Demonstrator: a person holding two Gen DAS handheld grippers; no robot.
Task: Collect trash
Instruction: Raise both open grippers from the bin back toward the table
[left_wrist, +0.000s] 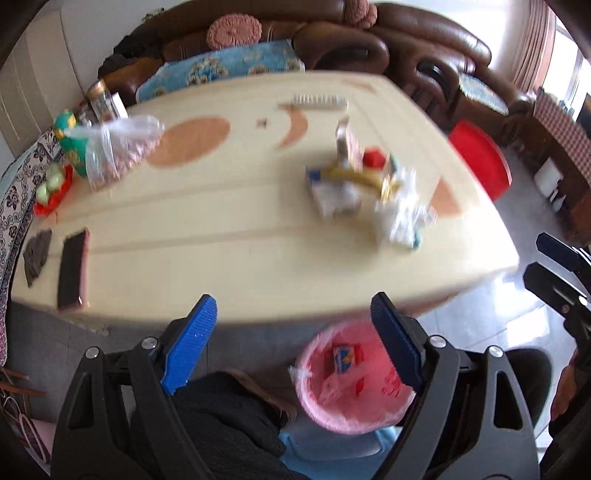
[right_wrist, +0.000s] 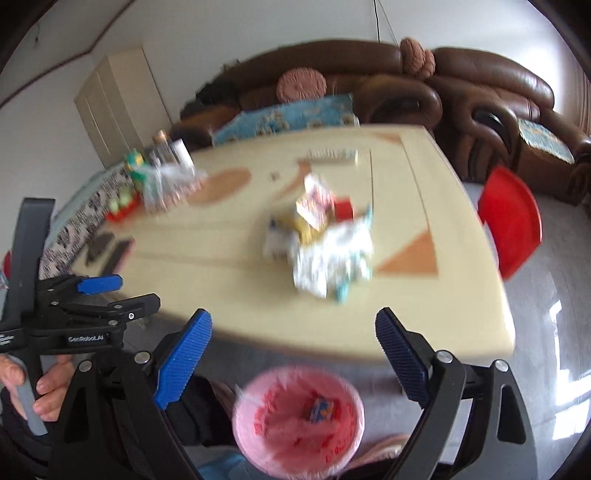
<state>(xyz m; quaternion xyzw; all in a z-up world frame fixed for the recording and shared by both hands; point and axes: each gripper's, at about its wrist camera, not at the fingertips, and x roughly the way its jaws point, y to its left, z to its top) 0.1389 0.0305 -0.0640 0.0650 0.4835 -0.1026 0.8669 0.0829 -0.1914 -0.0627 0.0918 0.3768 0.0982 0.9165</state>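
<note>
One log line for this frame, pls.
left tongs: open, empty | right tongs: open, empty | pink bin: one packet inside | trash pile: on table

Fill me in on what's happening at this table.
A person is clearing trash with two handheld grippers. The left gripper and right gripper both stand open and empty above the pink-lined bin, which already holds a small wrapper. A heap of wrappers and cartons still lies on the table.
</note>
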